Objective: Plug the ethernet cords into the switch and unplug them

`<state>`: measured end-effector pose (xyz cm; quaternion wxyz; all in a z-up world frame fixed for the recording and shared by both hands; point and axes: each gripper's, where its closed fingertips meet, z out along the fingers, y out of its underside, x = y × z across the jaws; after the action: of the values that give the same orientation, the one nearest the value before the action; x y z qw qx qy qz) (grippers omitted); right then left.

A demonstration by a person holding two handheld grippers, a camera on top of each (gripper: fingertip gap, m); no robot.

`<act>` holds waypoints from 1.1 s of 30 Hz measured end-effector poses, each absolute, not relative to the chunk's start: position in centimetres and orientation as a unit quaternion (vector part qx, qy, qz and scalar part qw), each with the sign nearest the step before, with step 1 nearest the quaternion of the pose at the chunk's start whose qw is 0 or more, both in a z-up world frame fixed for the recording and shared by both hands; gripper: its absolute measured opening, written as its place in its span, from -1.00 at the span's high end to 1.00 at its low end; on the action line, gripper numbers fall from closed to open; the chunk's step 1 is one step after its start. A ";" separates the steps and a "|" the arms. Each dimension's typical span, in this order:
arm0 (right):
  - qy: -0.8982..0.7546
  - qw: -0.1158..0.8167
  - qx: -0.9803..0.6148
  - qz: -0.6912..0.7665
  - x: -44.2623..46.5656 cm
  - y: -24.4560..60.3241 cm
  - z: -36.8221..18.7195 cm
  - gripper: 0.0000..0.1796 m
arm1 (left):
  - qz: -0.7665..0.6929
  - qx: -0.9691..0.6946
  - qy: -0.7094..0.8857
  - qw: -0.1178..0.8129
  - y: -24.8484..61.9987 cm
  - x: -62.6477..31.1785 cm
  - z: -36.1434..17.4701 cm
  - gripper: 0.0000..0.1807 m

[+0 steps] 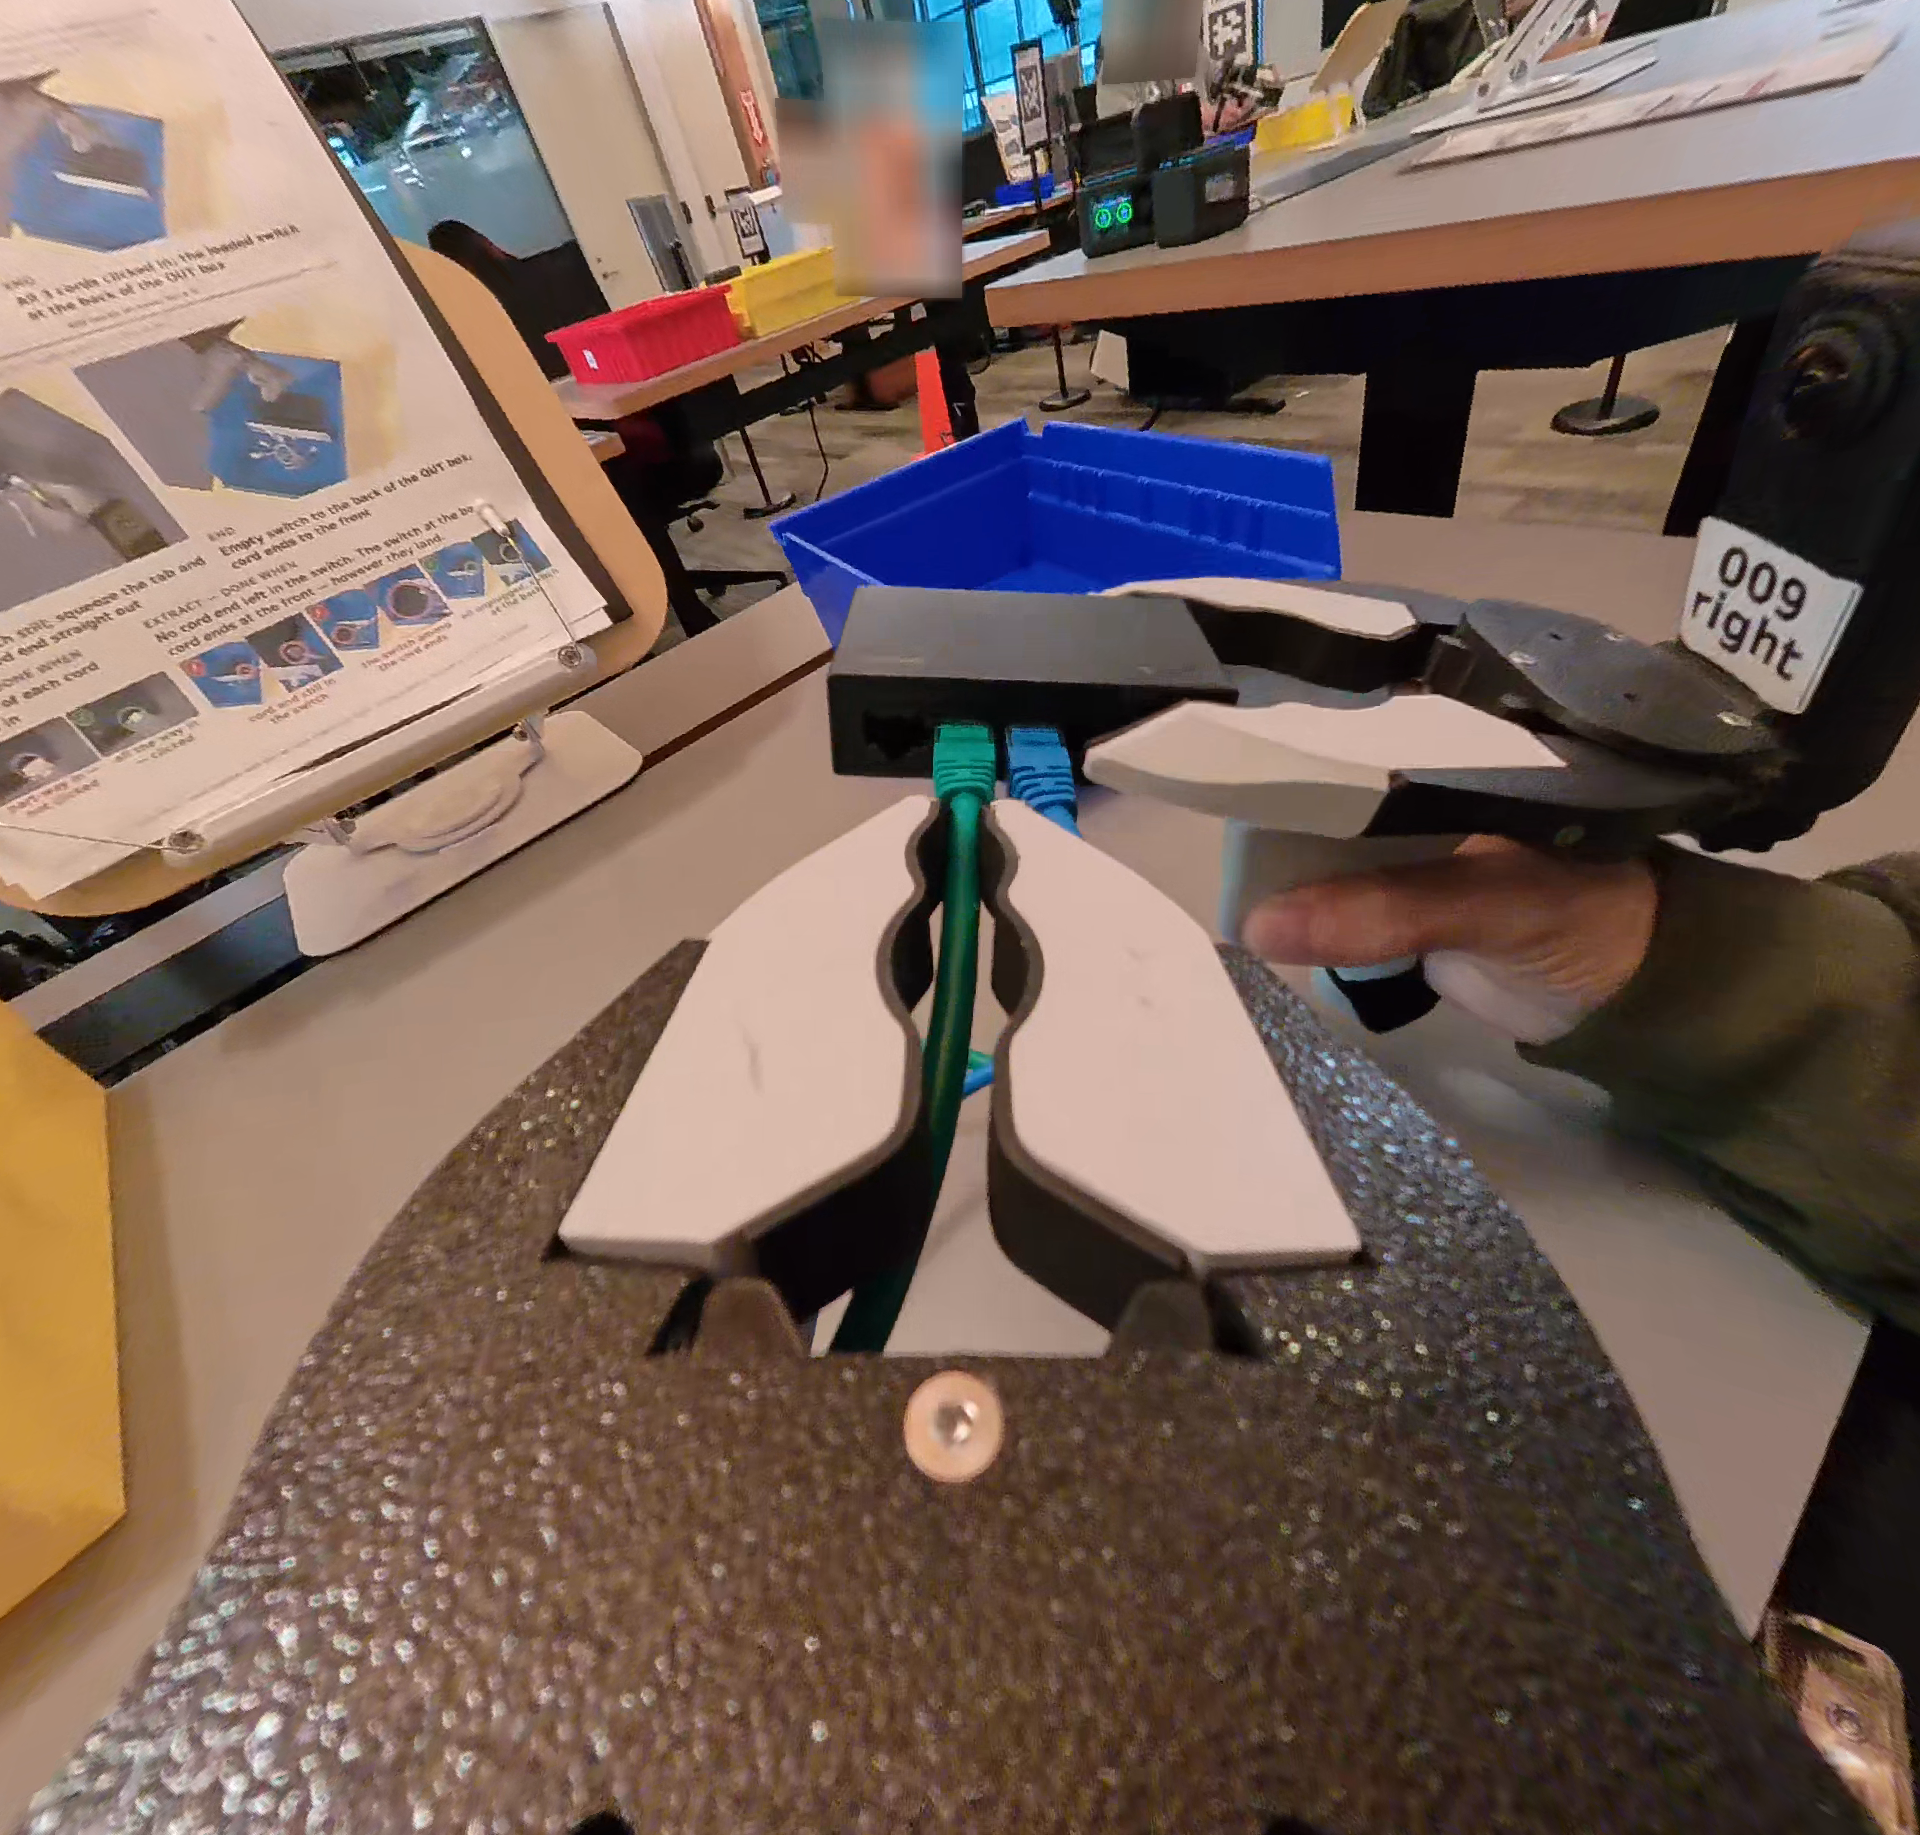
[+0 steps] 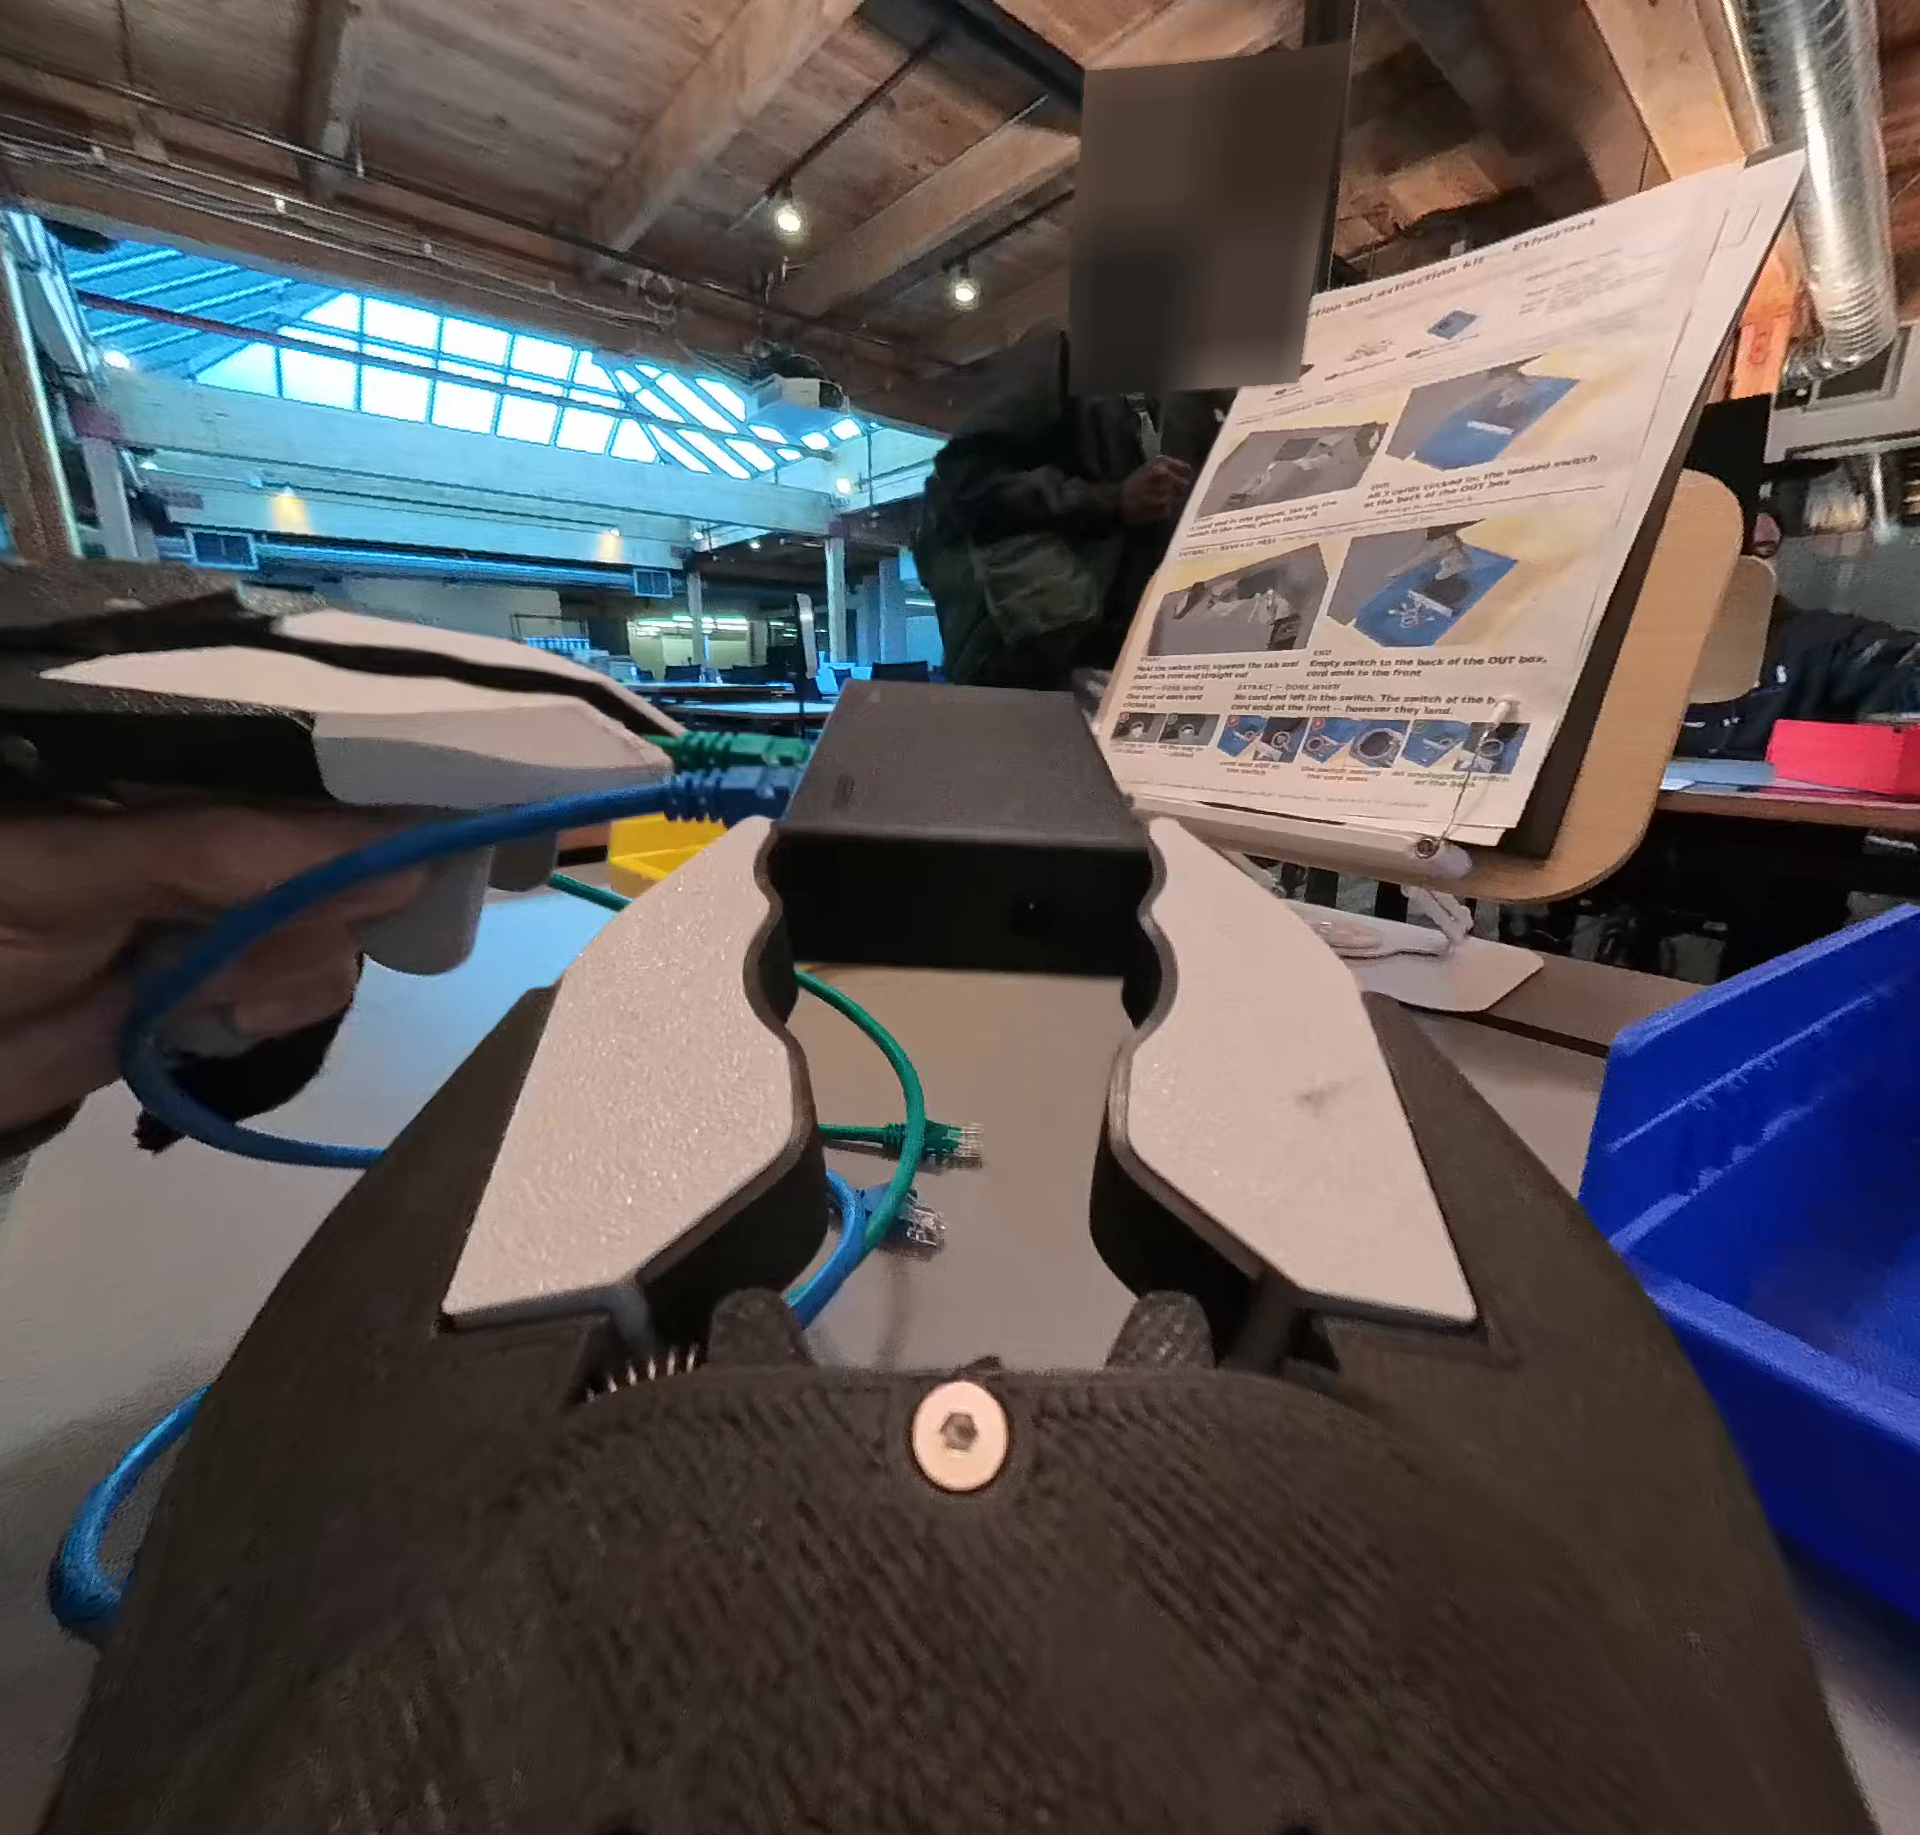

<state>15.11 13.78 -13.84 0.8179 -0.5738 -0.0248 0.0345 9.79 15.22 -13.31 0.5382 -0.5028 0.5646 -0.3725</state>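
Note:
A black switch (image 1: 1023, 668) is held above the grey table by my right gripper (image 1: 1143, 673), which is shut on its end; in the right wrist view the switch (image 2: 956, 809) sits between the two fingertips of my right gripper (image 2: 961, 886). A green ethernet cord (image 1: 961, 912) and a blue cord (image 1: 1042, 772) are plugged into its front ports; a third port at the left is empty. My left gripper (image 1: 958, 819) is shut on the green cord just behind its plug. In the right wrist view my left gripper (image 2: 634, 741) comes in from the left, and the cords' free ends (image 2: 935, 1177) lie on the table.
A blue bin (image 1: 1070, 528) stands just behind the switch and also shows in the right wrist view (image 2: 1766, 1245). An instruction sheet on a stand (image 1: 249, 455) is at the left. A yellow envelope (image 1: 52, 1297) lies at the near left. Other tables with red and yellow bins stand beyond.

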 end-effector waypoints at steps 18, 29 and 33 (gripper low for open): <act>-0.018 0.823 -0.564 0.060 15.2 13.4 -13.1 0.17 | -0.360 -0.468 0.614 0.523 15.5 9.1 -13.1 0.95; -0.038 0.814 -0.575 0.071 14.8 13.3 -12.9 0.32 | -0.337 -0.454 0.632 0.530 15.2 9.3 -13.4 0.95; -0.016 0.808 -0.586 0.068 15.1 13.8 -13.4 0.32 | -0.333 -0.455 0.632 0.533 15.3 9.4 -13.4 0.95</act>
<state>15.13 13.80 -13.41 0.8076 -0.5856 -0.0164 0.0679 9.36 15.28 -13.36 0.5326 -0.4545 0.6315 -0.3331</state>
